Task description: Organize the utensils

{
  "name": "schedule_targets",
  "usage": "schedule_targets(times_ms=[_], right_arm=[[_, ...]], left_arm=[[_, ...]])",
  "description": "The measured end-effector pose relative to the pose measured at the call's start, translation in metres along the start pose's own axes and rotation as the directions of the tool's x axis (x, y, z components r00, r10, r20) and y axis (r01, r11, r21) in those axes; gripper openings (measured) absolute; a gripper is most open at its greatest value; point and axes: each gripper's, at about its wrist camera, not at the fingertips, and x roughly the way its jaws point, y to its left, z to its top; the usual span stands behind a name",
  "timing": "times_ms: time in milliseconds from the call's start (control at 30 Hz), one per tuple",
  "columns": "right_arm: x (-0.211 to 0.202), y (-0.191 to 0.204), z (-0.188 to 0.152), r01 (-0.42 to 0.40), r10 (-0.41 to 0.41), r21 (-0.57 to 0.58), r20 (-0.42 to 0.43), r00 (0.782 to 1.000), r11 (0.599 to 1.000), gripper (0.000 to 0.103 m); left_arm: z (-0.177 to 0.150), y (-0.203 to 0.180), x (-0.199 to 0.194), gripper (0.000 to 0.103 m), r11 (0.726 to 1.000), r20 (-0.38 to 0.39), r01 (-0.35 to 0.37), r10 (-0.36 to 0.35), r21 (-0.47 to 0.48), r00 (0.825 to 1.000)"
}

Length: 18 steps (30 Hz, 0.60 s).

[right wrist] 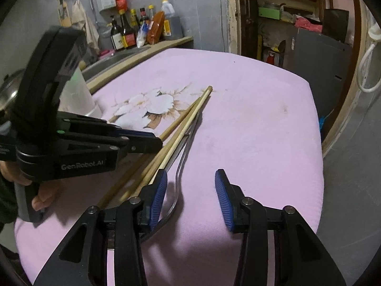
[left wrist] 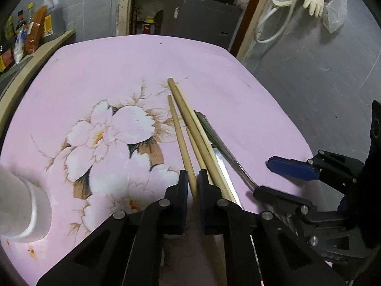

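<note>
Dim indoor light falling from overhead, washing the pink cloth (left wrist: 100, 71) evenly and throwing soft shadows beneath the right gripper (right wrist: 191, 197) and the left gripper (left wrist: 191, 186). Faint glare glinting off the metal utensil (left wrist: 220, 164) beside the wooden chopsticks (left wrist: 181, 109). Fisheye bending straight edges, darkening the corners to black. White cup (left wrist: 23, 205) blurring at the frame's edge; background bottles (right wrist: 128, 31) going soft and grainy.

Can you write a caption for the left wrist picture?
Left gripper pinches one wooden chopstick on the pink flowered cloth.
</note>
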Motion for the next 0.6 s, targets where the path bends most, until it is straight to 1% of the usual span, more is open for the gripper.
schedule_targets(times_ms=[167,200,400,500,600], right_arm=[[0.007,0.0,0.007,0.042,-0.042,-0.01,-0.019,0.999,0.999,0.022],[0.009,0.0,0.009,0.046,-0.047,-0.011,-0.023,0.999,0.999,0.021],[0.025,-0.006,0.024,0.047,-0.045,0.021,-0.072,0.996,0.999,0.021],[0.034,-0.003,0.033,0.077,-0.077,-0.009,-0.105,0.991,0.997,0.022],[0.036,0.004,0.034,0.092,-0.097,-0.044,-0.123,0.988,0.995,0.028]], left_arm=[[-0.008,0.004,-0.01,0.005,0.999,-0.005,-0.033,0.033,-0.008,0.999],[-0.011,0.006,-0.013,0.005,0.999,-0.009,-0.035,0.034,-0.007,0.999],[-0.016,0.002,-0.018,0.006,0.999,-0.026,-0.031,0.031,0.014,0.999],[-0.015,0.003,-0.014,0.008,1.0,-0.044,-0.019,0.02,0.005,0.999],[-0.015,0.001,-0.012,0.009,1.0,-0.053,-0.016,0.016,0.008,0.998]])
